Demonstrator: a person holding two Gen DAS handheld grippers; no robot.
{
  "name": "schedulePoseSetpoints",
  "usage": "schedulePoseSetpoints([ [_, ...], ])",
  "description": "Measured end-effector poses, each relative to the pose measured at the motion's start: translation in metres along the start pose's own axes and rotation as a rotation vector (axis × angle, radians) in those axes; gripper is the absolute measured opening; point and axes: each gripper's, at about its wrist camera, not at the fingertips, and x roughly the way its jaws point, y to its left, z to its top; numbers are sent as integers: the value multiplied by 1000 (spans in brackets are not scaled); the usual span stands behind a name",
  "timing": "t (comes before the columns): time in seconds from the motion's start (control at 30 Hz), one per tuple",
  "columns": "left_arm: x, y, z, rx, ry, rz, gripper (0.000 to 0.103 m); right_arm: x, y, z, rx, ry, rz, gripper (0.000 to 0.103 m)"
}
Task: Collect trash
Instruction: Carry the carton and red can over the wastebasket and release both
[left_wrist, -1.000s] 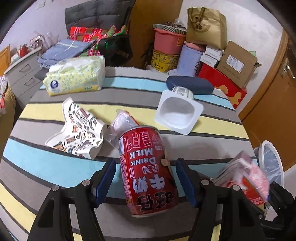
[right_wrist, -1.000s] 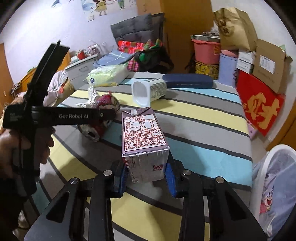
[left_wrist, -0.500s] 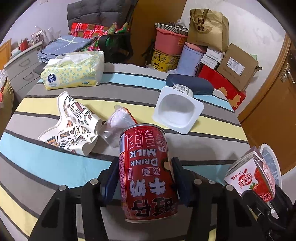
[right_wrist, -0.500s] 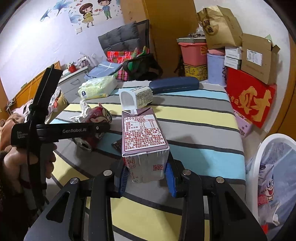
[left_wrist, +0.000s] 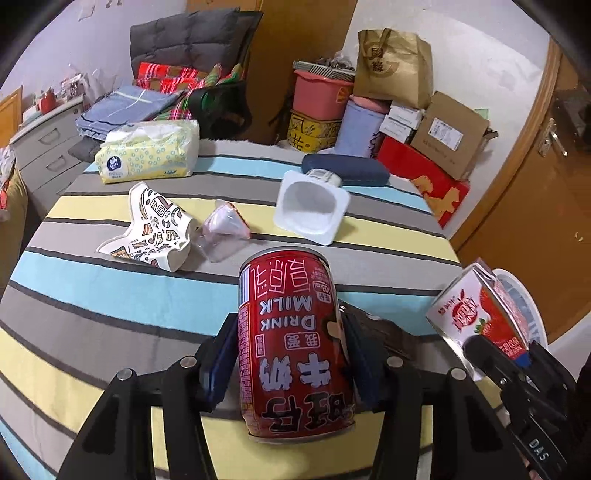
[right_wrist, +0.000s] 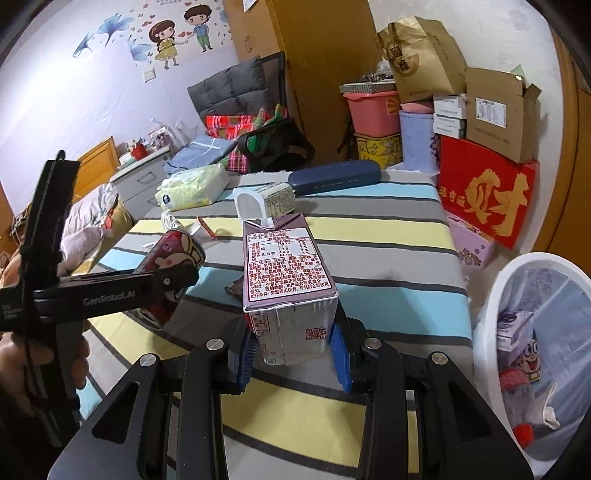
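The left gripper (left_wrist: 290, 360) is clamping the red can (left_wrist: 293, 343), its jaws having just closed on it. The right gripper (right_wrist: 293, 350) is gripping a carton (right_wrist: 290, 284); the white bin (right_wrist: 495, 321), seemingly part-filled, is sitting at three o'clock.

Striped table (left_wrist: 110, 295), crumpled cup (left_wrist: 155, 229), tissues (left_wrist: 147, 157)

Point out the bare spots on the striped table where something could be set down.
Free: the near-left stripes in front of the crushed paper cup, and the right side between the carton and the bin. Crowded: the far middle, around the yogurt tub, plastic cup and tissue pack.
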Motion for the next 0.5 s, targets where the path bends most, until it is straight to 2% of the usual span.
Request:
schedulePoseSetpoints([
  [0.1,-11,-10,-3,25,-22,9,55,-7,-3,-1,7,-13,-9,36],
  [0.5,-39,-69,-12,114,-60,-77,55,-42,-33,-7,69,-74,-84,36],
])
